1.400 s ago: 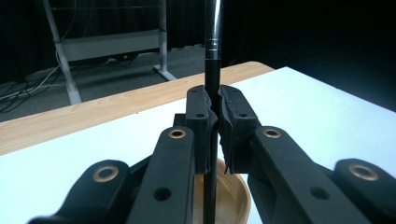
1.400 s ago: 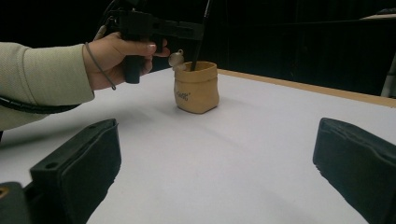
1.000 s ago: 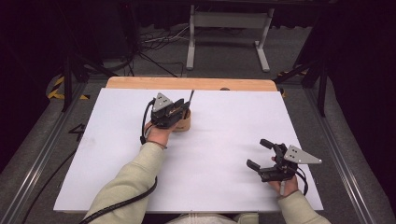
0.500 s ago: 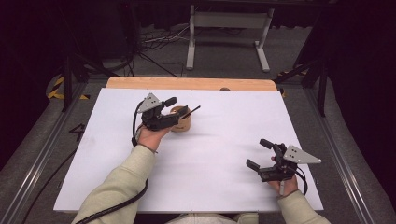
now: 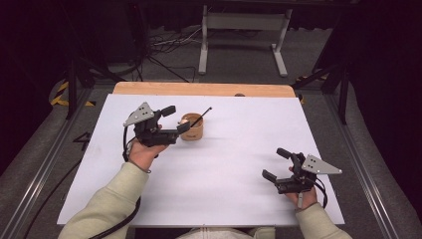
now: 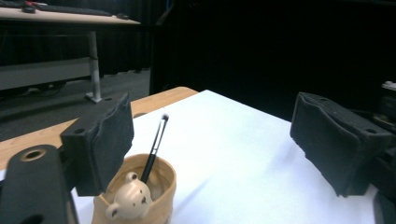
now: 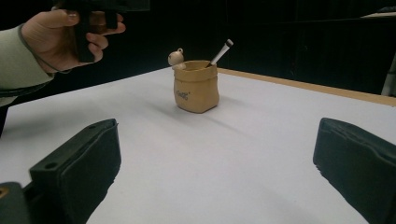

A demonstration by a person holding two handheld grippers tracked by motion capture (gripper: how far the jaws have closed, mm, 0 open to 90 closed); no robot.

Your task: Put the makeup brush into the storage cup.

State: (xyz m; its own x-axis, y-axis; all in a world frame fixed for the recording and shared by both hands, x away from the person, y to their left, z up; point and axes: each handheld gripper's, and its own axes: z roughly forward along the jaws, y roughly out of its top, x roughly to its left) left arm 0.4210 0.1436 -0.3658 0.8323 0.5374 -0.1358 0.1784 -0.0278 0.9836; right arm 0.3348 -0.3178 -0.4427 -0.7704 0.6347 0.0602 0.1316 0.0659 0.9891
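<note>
— Since the brush (image 5: 201,115) stands head-up and leaning in the pot (image 5: 192,128), would you say it is where it is meant to be?

— I'd judge so. The tan sack-shaped pot sits on the white table cover (image 5: 234,159), toward the far side and left of centre, and the brush rests inside it with its handle down, tilted against the rim. A little bear figure (image 6: 129,197) perches on the pot's edge. Leaning like that, the brush needs nothing to hold it.

— And the left gripper (image 5: 174,119)?

— It hangs just beside the pot, on its left, raised off the cover. Its jaws stand wide apart with nothing between them; in the left gripper view the near pad (image 6: 100,140) shows just in front of the pot's rim, though I can't tell if it touches. The brush stands free of both pads.

— How is that hand posed?

— The left hand (image 5: 145,149) grips the handle from below, forearm angled in from the bottom left, the jaws pointing right toward the pot.

— The other one?

— The right gripper (image 5: 276,164) rests low near the front right edge, well apart from the pot, jaws spread and empty, aimed toward the pot. It looks parked.
</note>
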